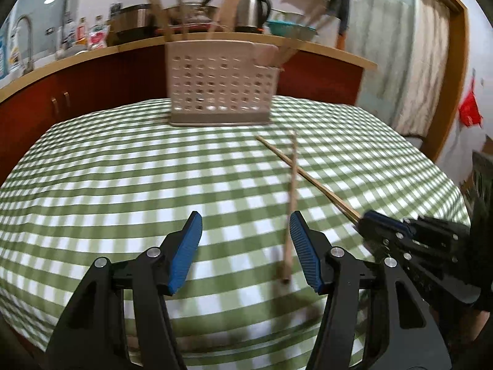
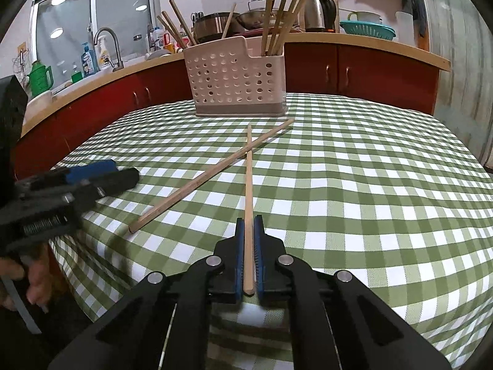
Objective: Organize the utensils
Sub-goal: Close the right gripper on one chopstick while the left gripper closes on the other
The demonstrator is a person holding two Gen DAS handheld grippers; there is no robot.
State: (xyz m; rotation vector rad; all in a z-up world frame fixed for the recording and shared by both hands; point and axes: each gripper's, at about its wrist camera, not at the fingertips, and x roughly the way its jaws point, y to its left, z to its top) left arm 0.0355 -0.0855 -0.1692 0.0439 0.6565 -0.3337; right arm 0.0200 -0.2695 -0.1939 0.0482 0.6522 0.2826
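A beige perforated utensil holder point(image 2: 237, 83) with several chopsticks upright in it stands at the table's far side, blurred as the holder point(image 1: 220, 89) in the left wrist view. Two wooden chopsticks cross on the green checked cloth. My right gripper point(image 2: 249, 222) is shut on the near end of one chopstick point(image 2: 248, 185), which points straight at the holder. The loose chopstick point(image 2: 191, 186) lies diagonally to its left. My left gripper point(image 1: 245, 219) is open and low over the cloth, with the loose chopstick point(image 1: 290, 203) just inside its right finger and no pad on it. The right gripper point(image 1: 369, 219) shows at the right, holding its chopstick point(image 1: 323, 189).
The left gripper point(image 2: 123, 172) and the hand point(image 2: 34, 277) holding it fill the left edge of the right wrist view. Behind the table point(image 2: 369, 185) runs a counter point(image 2: 369, 44) over red cabinets, with a kettle point(image 2: 317, 12), pots, a teal colander and a sink tap point(image 2: 107, 43).
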